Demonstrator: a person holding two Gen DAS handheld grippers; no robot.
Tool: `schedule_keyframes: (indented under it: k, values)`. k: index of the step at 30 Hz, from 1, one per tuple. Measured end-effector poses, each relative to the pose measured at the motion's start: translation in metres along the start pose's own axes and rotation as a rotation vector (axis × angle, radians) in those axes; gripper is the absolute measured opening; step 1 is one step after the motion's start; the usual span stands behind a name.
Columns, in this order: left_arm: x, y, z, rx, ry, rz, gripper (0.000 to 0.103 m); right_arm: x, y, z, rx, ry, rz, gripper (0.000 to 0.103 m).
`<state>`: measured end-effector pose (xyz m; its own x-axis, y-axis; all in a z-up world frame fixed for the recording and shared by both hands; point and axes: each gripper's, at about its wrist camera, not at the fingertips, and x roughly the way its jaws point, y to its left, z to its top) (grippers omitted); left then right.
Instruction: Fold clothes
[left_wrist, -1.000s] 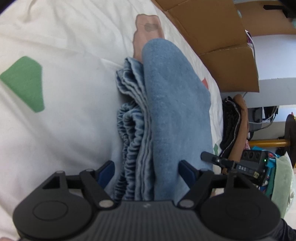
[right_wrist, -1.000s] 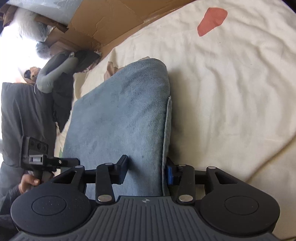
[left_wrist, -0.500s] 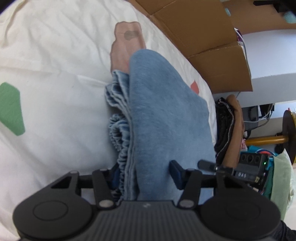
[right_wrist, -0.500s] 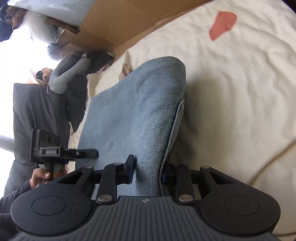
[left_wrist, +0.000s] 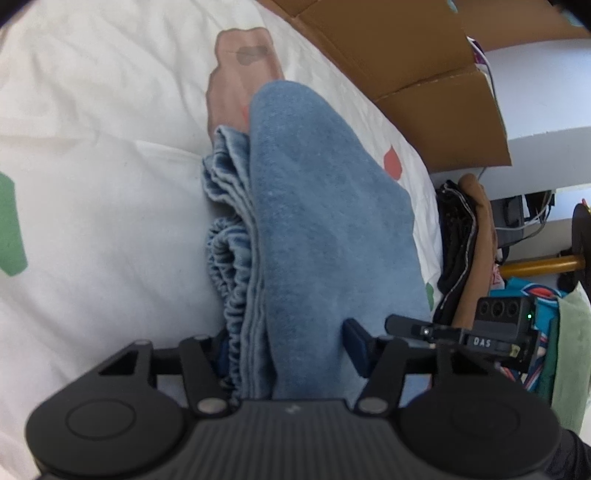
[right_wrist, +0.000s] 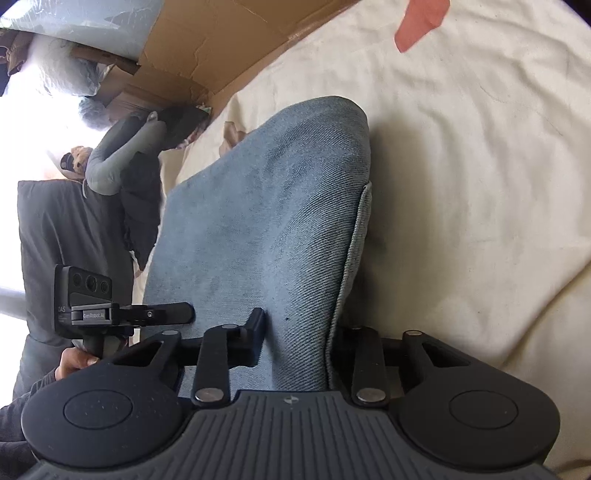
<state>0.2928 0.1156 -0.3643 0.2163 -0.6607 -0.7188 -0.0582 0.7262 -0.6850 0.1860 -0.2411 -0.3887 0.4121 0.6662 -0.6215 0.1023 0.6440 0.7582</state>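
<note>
Since a second ago: both my pairs of jaws have narrowed onto the folded cloth that earlier lay loosely between them; the bundle now reaches higher up each frame
Blue garment (left_wrist: 325, 229): a folded denim-blue piece, running from the bottom centre of the left wrist view up to the upper middle; gathered, elasticated edges show stacked along its left side; in the right wrist view the same garment (right_wrist: 266, 229) fills the centre, its rounded fold at the top
My left gripper (left_wrist: 288, 347): jaws about half apart, pads pressed into the thick near end of the bundle from both sides; it has hold of the cloth
My right gripper (right_wrist: 295, 332): jaws drawn fairly close, pinching the garment's near edge between them; the right-hand pad is mostly hidden behind a pale hem
White bedsheet (left_wrist: 92, 184): under the garment, filling the left of the frame, with green, pink and red patches printed on it
Cardboard boxes (left_wrist: 406, 55): upper right of the left wrist view, beyond the sheet's edge
Other hand: a hand (right_wrist: 75, 360) at the lower left of the right wrist view grips the handle of my left tool
</note>
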Motion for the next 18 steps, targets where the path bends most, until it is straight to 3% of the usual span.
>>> schedule_keyframes:
  k: [4, 18]
  values:
    - [-0.008, -0.009, 0.002, 0.015, 0.0, 0.005, 0.053, -0.006, 0.011, 0.001, -0.013, -0.014, -0.01, 0.025]
    - [-0.028, -0.04, -0.002, 0.045, -0.027, -0.007, 0.052, -0.044, 0.05, 0.005, -0.081, -0.051, -0.055, 0.025]
